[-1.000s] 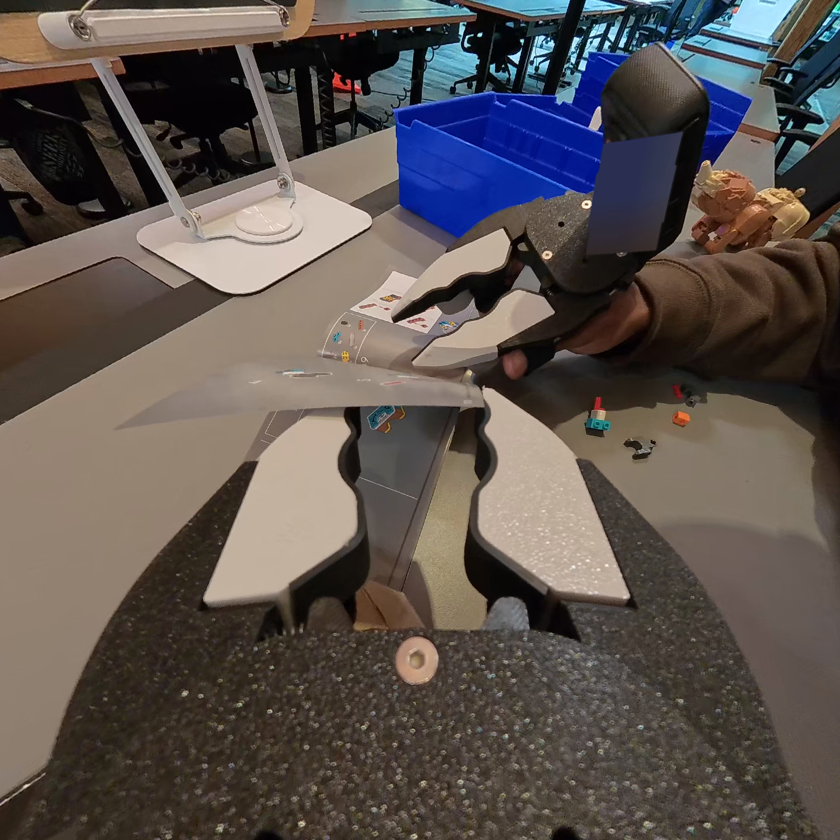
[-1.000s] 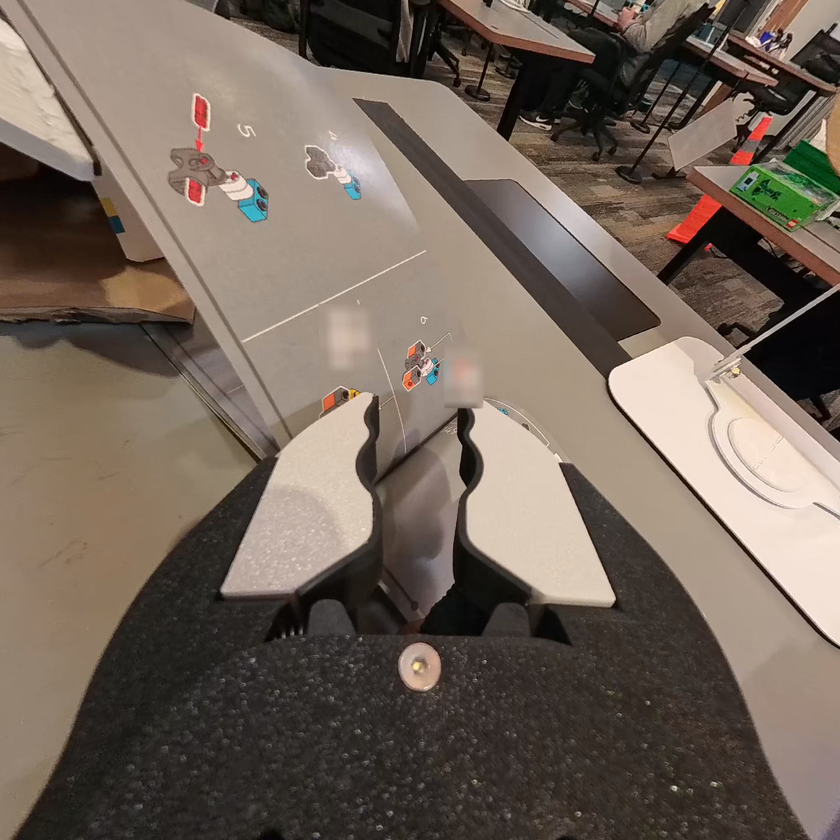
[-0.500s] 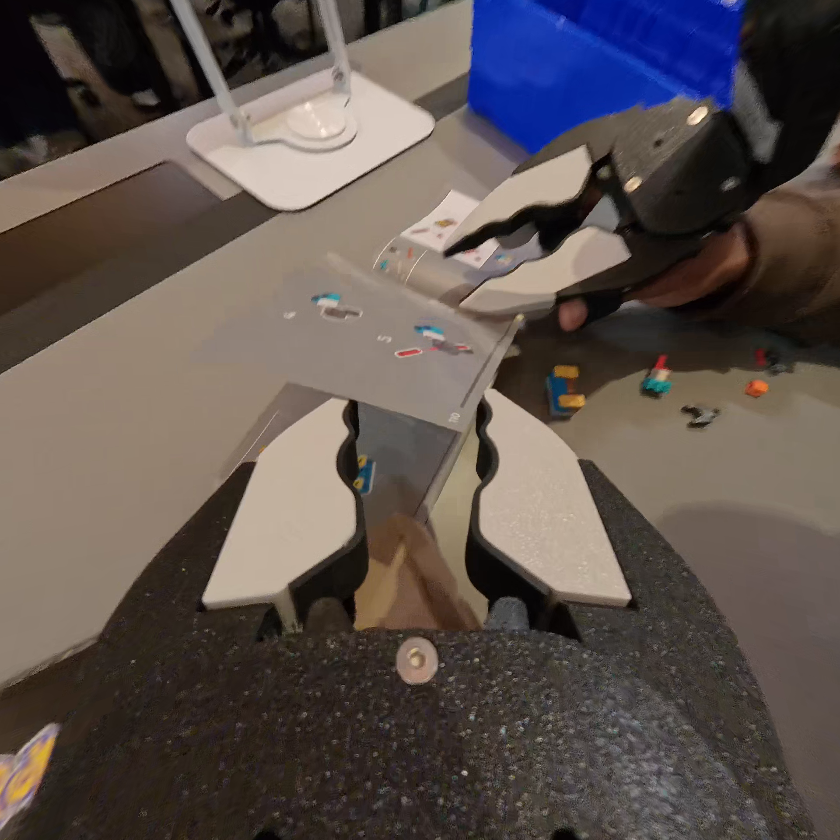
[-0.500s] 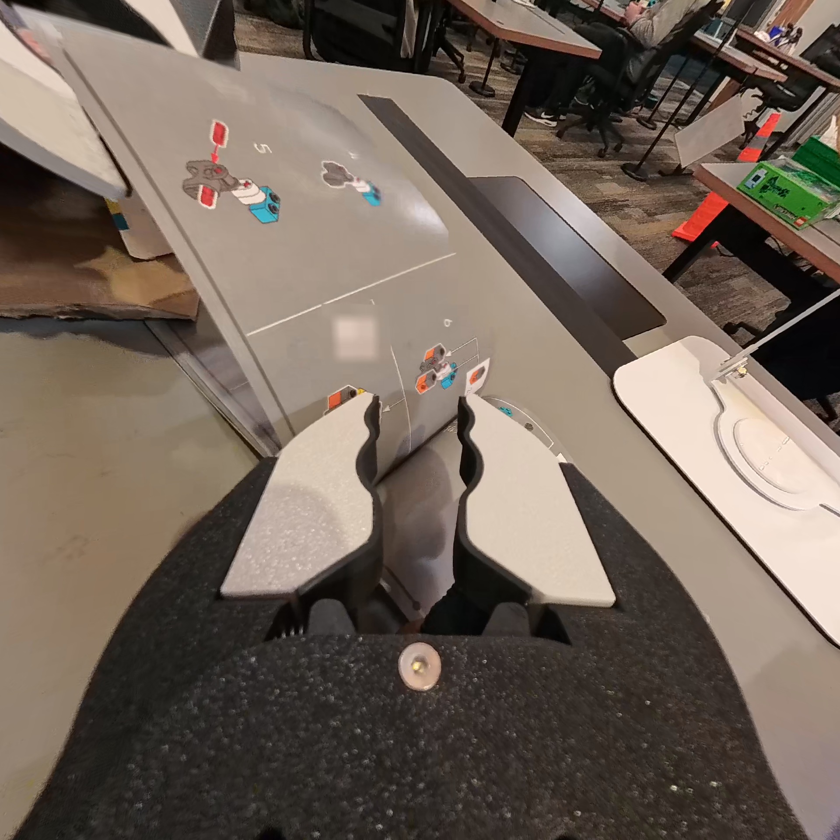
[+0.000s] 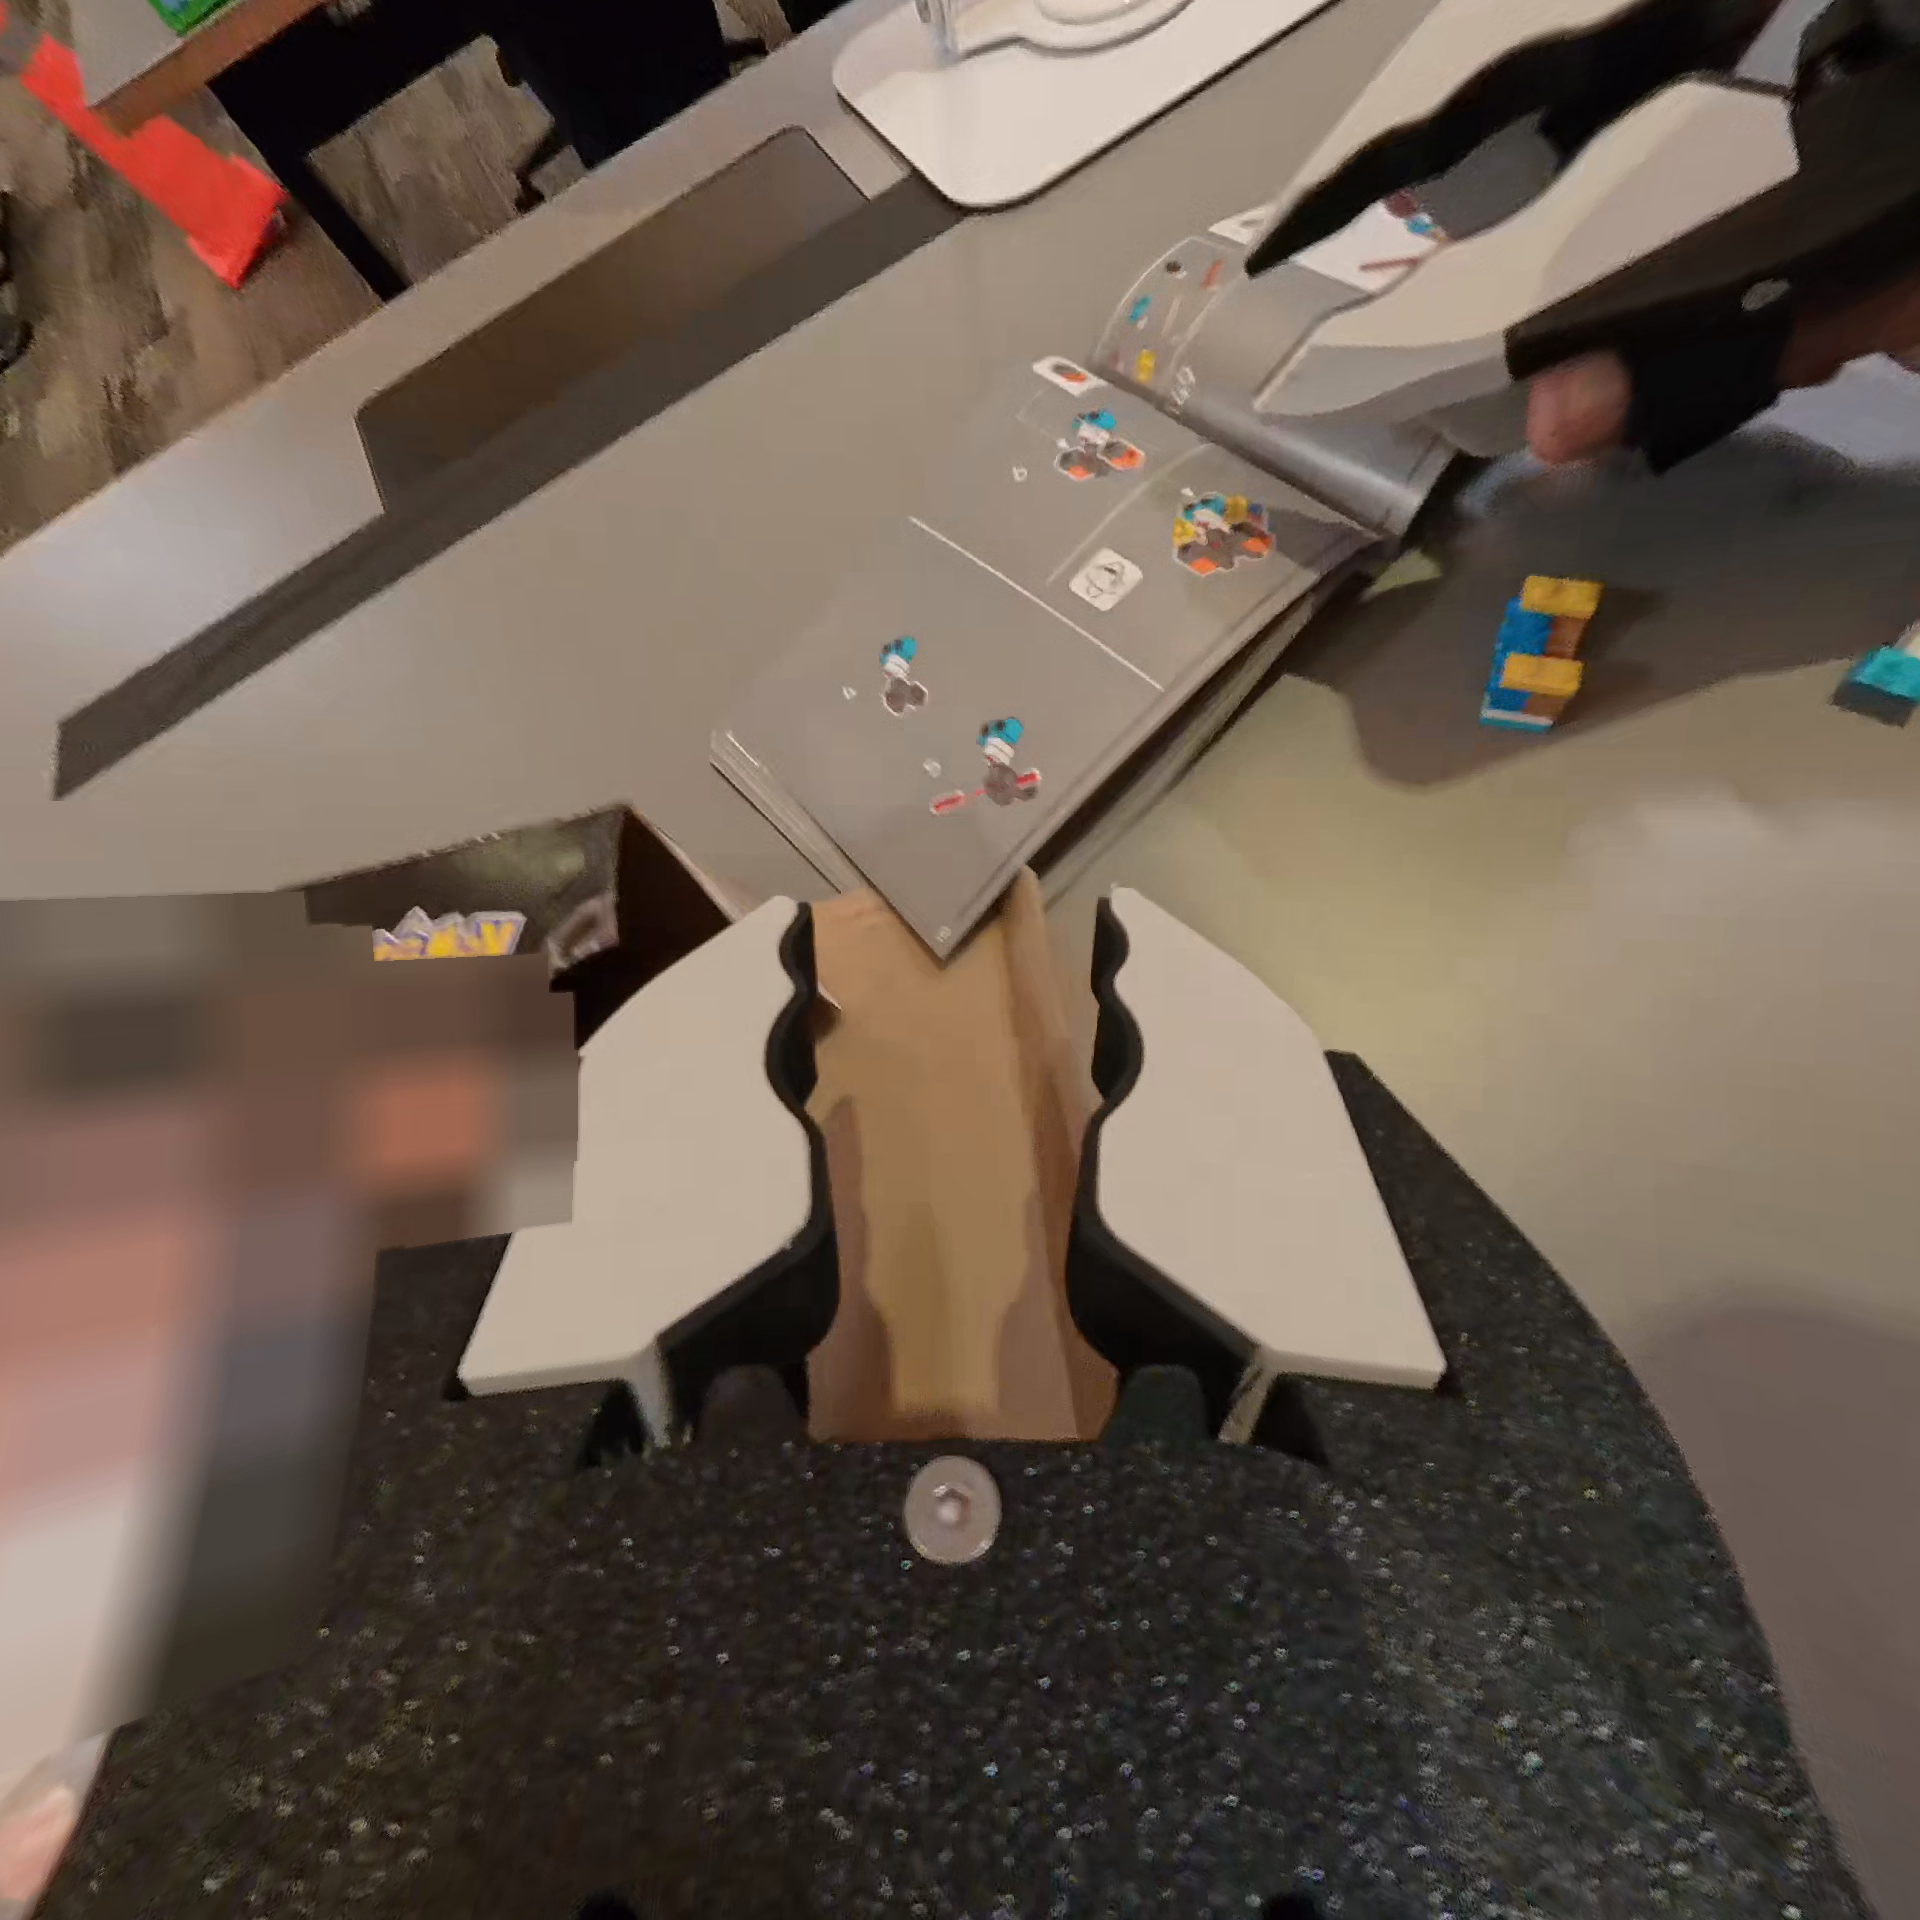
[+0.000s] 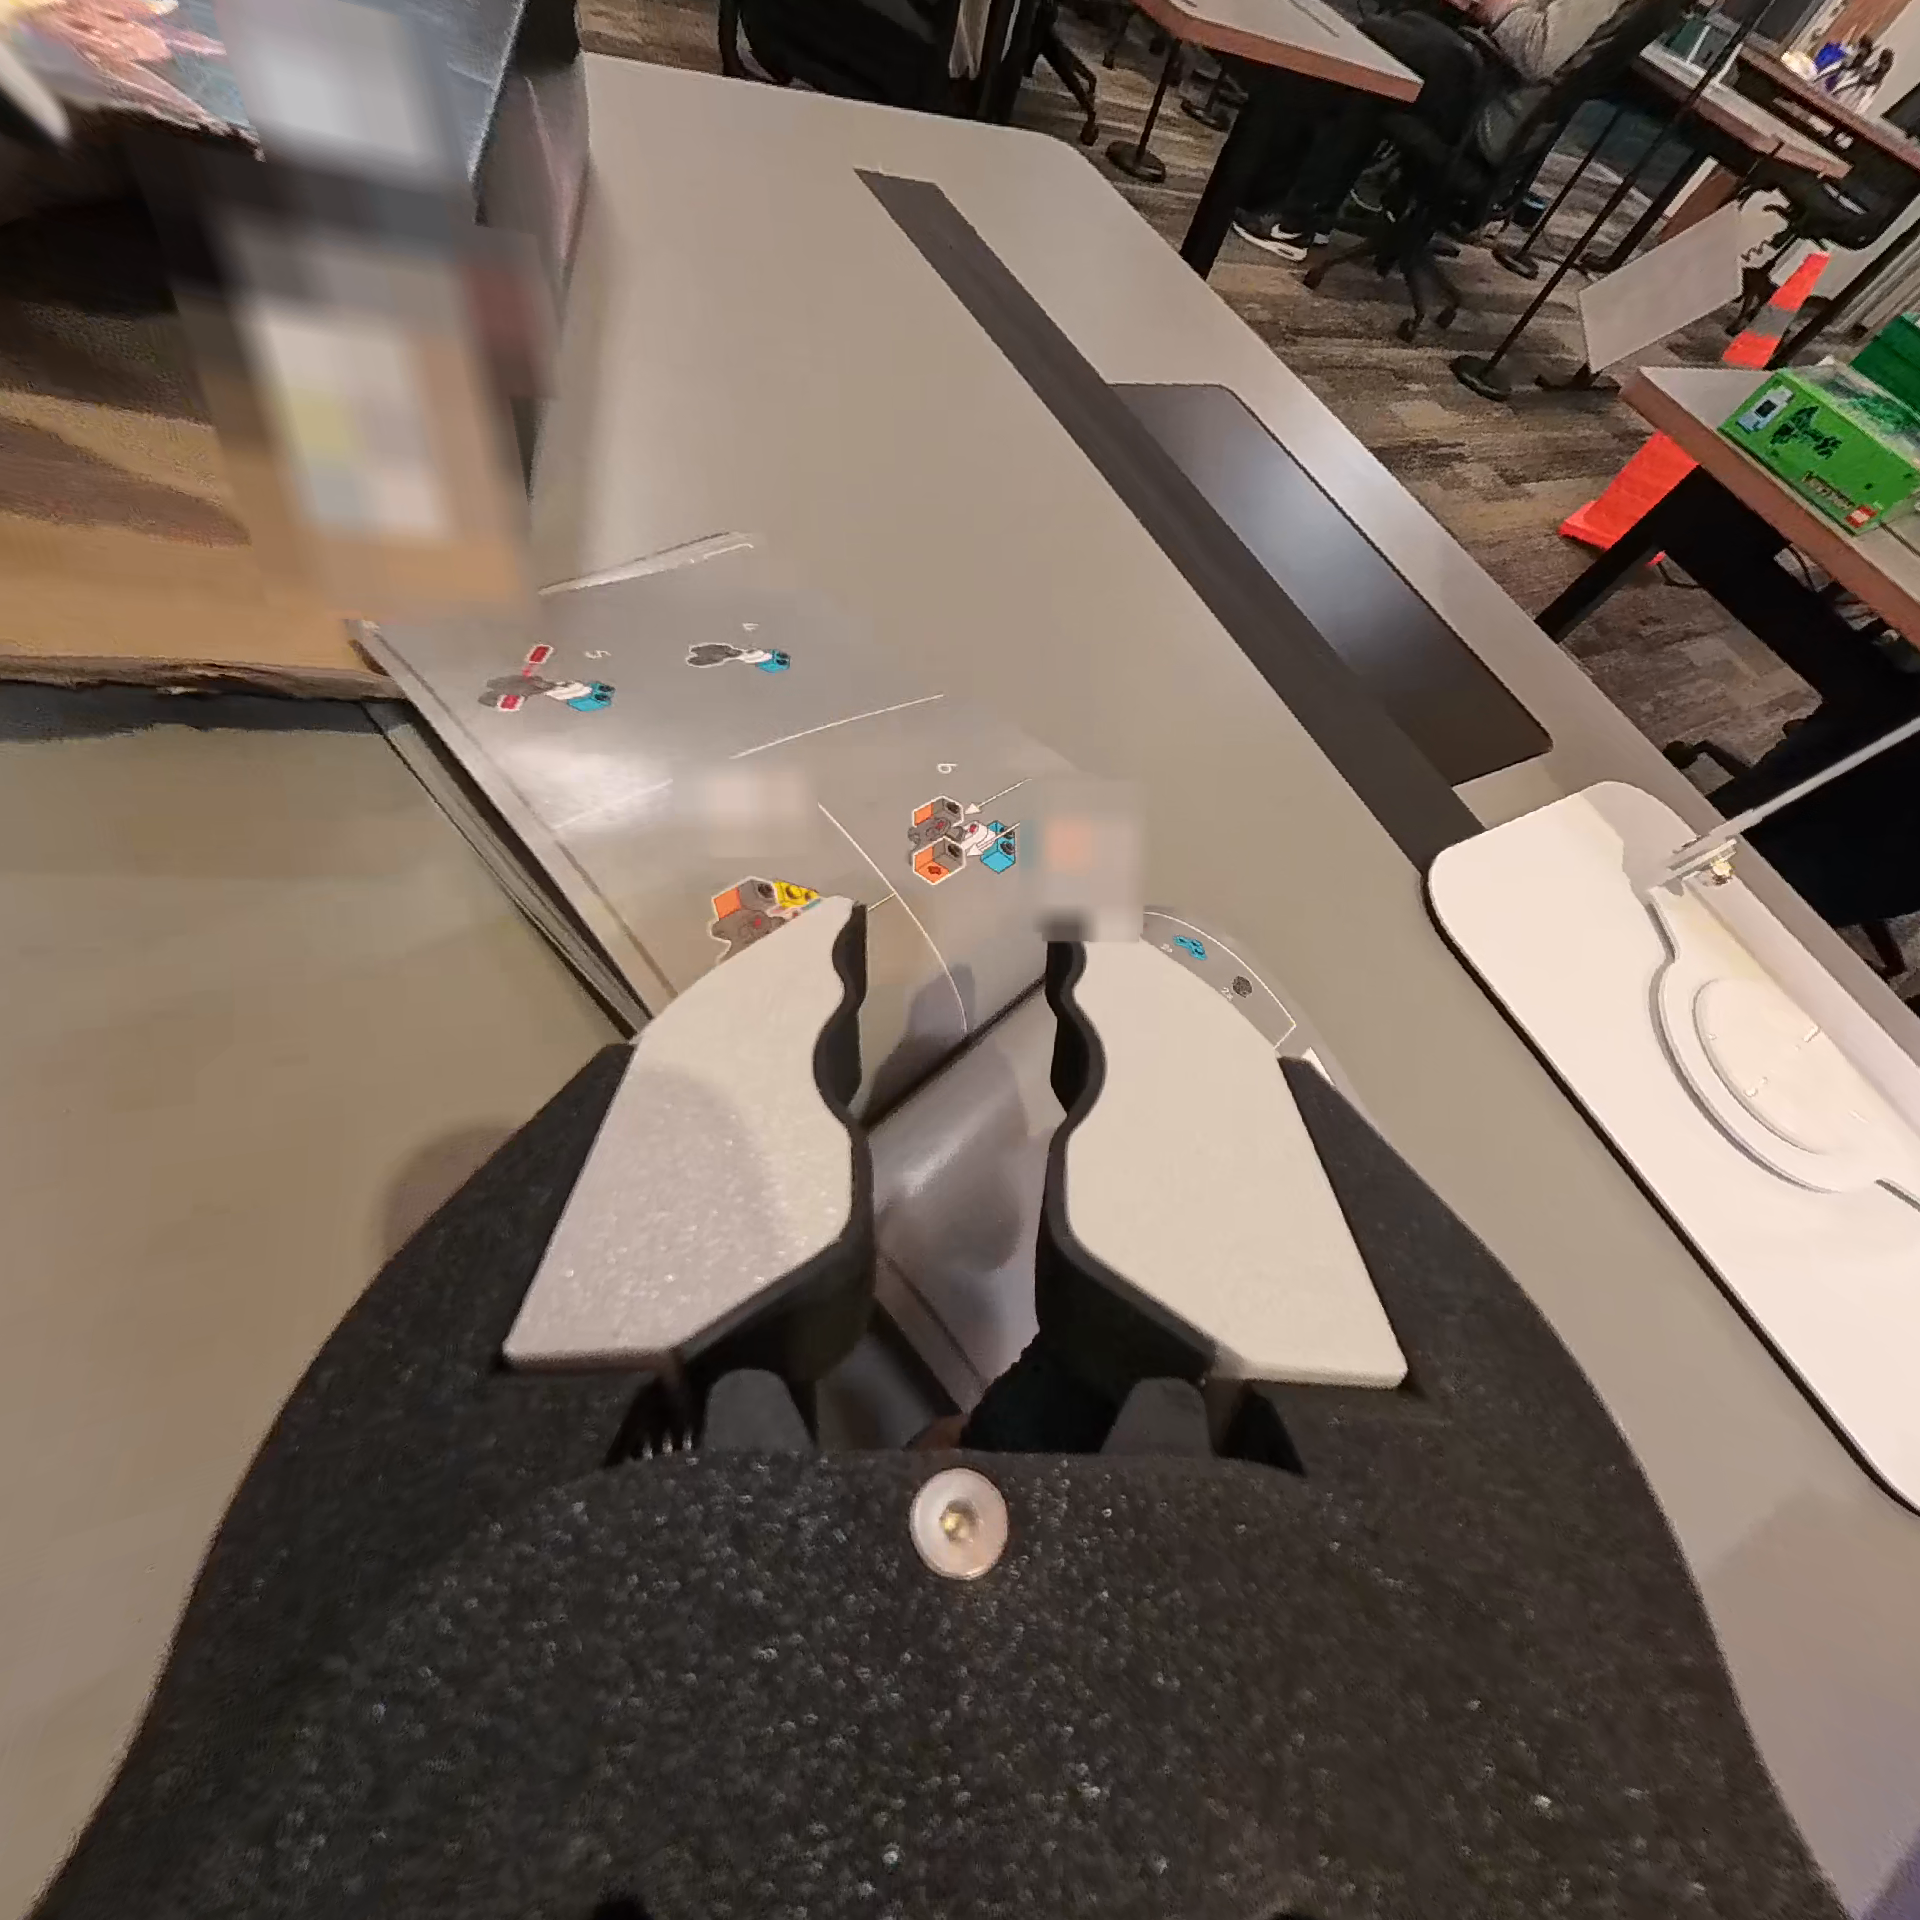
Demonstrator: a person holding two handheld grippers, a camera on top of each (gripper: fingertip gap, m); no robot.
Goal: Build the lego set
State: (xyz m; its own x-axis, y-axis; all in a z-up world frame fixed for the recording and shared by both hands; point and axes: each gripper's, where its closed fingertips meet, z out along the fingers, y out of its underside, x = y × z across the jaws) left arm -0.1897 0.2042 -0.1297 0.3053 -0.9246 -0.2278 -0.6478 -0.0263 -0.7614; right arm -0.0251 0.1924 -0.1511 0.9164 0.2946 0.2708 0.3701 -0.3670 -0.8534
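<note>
Since a second ago the lifted page has dropped flat and the left gripper (image 5: pixel 951 940) has backed off toward the cardboard box flap (image 5: pixel 935 1195); its jaws stand apart with nothing between them, only brown flap seen through the gap; the near corner of the instruction booklet (image 5: pixel 997 665) sits just ahead of the tips.

Right gripper (image 6: pixel 951 930) has jaws parted, nothing clamped; lower finger appears to rest on the booklet's far end by the spine, though contact isn't certain; from its own view the open page (image 6: pixel 790 748) runs straight ahead of the tips.

Booklet's long axis runs from the left jaws away toward the right gripper; flat on the tabletop (image 5: pixel 675 436).

Key relation: the blue-yellow brick sub-assembly (image 5: pixel 1538 655) lies right of the booklet's spine, just beside it, with a teal piece (image 5: pixel 1886 681) further right; both look nearer the right gripper, so my guess is that hand takes the next pick; left would have to cross over the page.
</note>
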